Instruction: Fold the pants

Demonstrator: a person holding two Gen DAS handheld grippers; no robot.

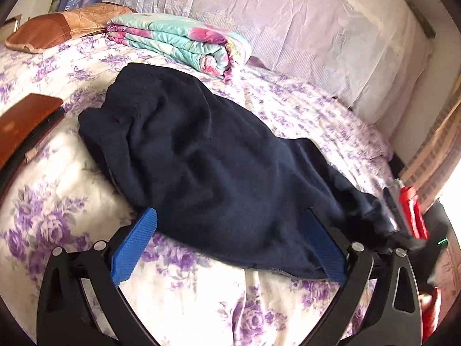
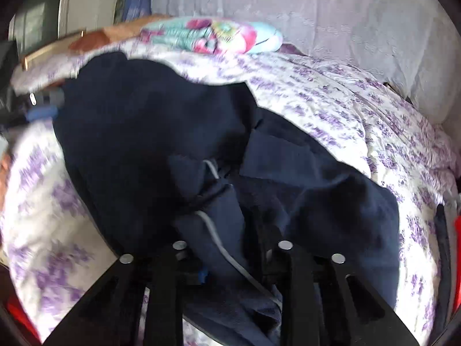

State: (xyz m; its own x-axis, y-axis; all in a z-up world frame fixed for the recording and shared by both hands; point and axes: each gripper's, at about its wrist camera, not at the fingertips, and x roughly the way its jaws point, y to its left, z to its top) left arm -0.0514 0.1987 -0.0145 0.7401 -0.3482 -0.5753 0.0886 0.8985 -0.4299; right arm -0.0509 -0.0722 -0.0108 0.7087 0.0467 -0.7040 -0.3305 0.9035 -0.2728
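Left gripper (image 1: 230, 239): blue-padded fingers (image 1: 134, 248) spread wide, nothing clamped. The right-hand pad is partly covered by the near edge of the pants (image 1: 207, 161); whether it touches the cloth I cannot tell.

Right gripper (image 2: 227, 248): fingers buried in dark folds of the pants (image 2: 149, 132), pads hidden. The jaws stand close together with cloth and a grey drawstring (image 2: 219, 245) bunched between them; reads as a grasp on the fabric. View is motion-blurred.

Pants: navy, fleecy, lying in a loose heap across the middle of the bed, one end drawn toward the right gripper.

Surface: white bedspread (image 1: 57, 190) printed with purple flowers. Beyond the pants lies a folded floral quilt (image 1: 184, 43), teal and pink, beside a brown cushion (image 1: 52, 28). Pale lace-patterned cover (image 1: 302, 20) along the far side. Reddish-brown wooden board (image 1: 26, 124) at left edge.

No legible writing or labels seen.
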